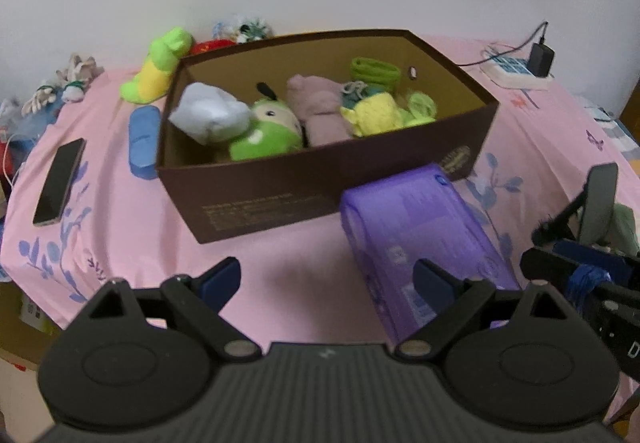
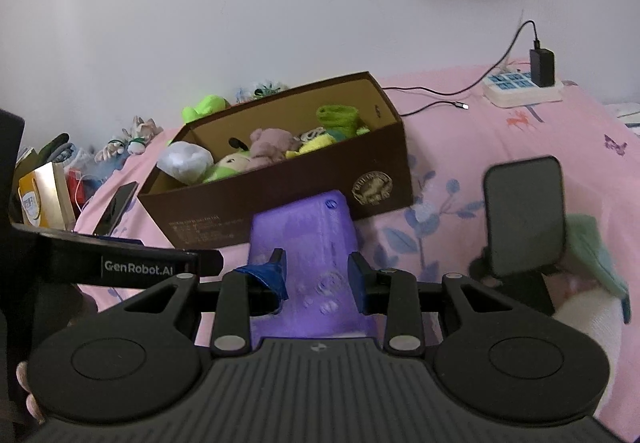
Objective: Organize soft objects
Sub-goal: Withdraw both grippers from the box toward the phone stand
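The purple soft pack (image 2: 308,263) lies on the pink bedspread (image 1: 120,235), its far end touching or just short of the near wall of the brown box (image 1: 280,195), and the right gripper (image 2: 316,275) has its jaws set narrow on either side of the pack's near end, the blue pads pressing into its sides. In the left wrist view the same pack reaches toward the camera, and the left gripper (image 1: 326,279) hangs above the bedspread with jaws wide and nothing pressed between them, the pack only beside its right finger. The box already holds a white plush (image 1: 208,115), a green plush (image 1: 264,131), a pink plush (image 1: 320,107) and yellow-green knit pieces (image 1: 380,107). The step in hand looks like the carrying of the pack to the box. The next move would call for a lift high enough to clear the near wall, then a place among the toys, where room is scant; the free gripper may need to press them aside. A phone (image 1: 60,183) lies to the left, a power strip (image 2: 520,89) far right.
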{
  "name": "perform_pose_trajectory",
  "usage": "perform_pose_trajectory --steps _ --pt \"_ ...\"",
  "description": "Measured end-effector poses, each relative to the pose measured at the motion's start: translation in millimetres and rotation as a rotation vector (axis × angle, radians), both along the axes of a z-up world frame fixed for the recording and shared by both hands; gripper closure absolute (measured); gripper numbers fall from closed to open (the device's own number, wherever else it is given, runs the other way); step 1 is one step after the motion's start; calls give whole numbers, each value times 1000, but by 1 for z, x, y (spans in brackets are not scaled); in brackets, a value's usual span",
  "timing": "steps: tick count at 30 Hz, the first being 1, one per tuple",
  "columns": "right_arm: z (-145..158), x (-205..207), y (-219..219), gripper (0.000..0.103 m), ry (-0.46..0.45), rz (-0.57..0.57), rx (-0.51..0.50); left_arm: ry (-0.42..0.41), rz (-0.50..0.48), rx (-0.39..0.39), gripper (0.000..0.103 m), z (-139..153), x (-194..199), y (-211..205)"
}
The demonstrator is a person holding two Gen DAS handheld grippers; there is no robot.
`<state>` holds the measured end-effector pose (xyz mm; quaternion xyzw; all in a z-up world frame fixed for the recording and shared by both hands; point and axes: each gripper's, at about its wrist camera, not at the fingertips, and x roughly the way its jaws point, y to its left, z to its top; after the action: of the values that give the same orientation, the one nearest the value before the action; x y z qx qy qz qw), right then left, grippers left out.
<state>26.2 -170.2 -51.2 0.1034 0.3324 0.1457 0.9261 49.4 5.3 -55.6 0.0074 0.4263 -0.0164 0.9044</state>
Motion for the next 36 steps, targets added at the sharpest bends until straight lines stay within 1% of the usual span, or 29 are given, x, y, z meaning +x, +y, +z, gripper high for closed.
perform_pose_trajectory --steps 6,11,14,16,20,28,36 --pt "-7 -8 -22 86 27 22 1 1 -21 15 9 -2 -13 -19" --pt "-6 -12 -47 86 38 58 1 35 -38 -16 9 -5 -19 -36" --pt "-6 -14 -62 85 48 64 -3 40 -38 -7 9 -7 -21 -52" --pt "-6 -15 -72 85 48 66 -8 51 -33 -15 9 -8 -22 -63" --pt "-5 -16 -90 85 37 77 -21 64 -44 -13 9 -9 -22 -86" --pt "-6 -17 -121 85 14 124 -65 60 -60 5 9 -7 -22 -124" --pt "-6 -16 -146 84 -21 167 -124 88 -39 -17 9 -14 -18 -146"
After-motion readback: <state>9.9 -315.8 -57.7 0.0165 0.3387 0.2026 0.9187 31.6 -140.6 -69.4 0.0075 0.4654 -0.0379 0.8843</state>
